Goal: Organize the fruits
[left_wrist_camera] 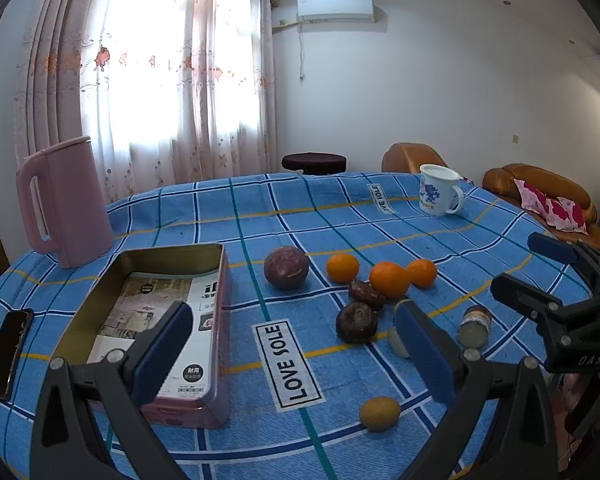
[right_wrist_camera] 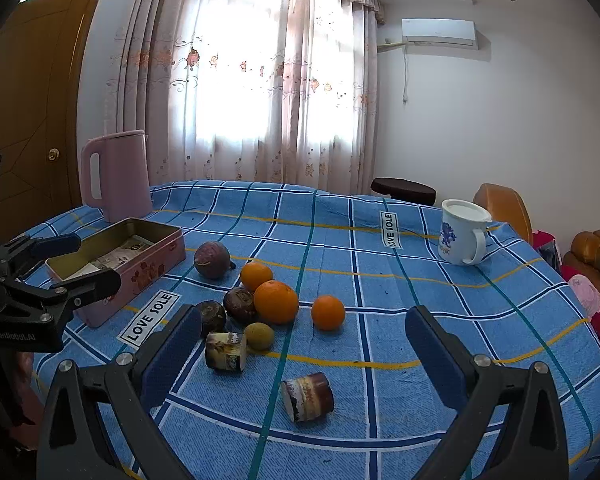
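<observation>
Both grippers are hovering above the table point(left_wrist_camera: 260, 208), nothing held. Left gripper point(left_wrist_camera: 296, 344) is sitting with fingers spread wide, empty; the left finger point(left_wrist_camera: 168, 344) is overlapping the tin box point(left_wrist_camera: 216, 300) in view. Right gripper point(right_wrist_camera: 304, 348) is also spread wide and empty, showing at the right edge of the left wrist view too.

Fruits are lying loose on the blue checked cloth, none in the box. Three oranges are sitting mid-table: a big orange point(right_wrist_camera: 276, 302), a small orange point(right_wrist_camera: 328, 312) to its right and apart, and a back orange point(right_wrist_camera: 256, 276) touching the big one. A large purple fruit point(right_wrist_camera: 212, 260) is sitting nearest the box. Two dark fruits point(right_wrist_camera: 240, 304) are huddling left of the big orange, touching it. A small green-brown fruit point(right_wrist_camera: 259, 336) is lying just in front of the big orange.

Two small jars are lying on their sides: one jar point(right_wrist_camera: 226, 351) beside the green-brown fruit, another jar point(right_wrist_camera: 307, 397) nearer the right camera.

The box is open, pink outside, papers lying in the bottom. A pink kettle point(left_wrist_camera: 64, 200) is standing behind it. A white mug point(left_wrist_camera: 438, 196) is standing at the far right. A phone point(left_wrist_camera: 8, 352) is lying left of the box.
</observation>
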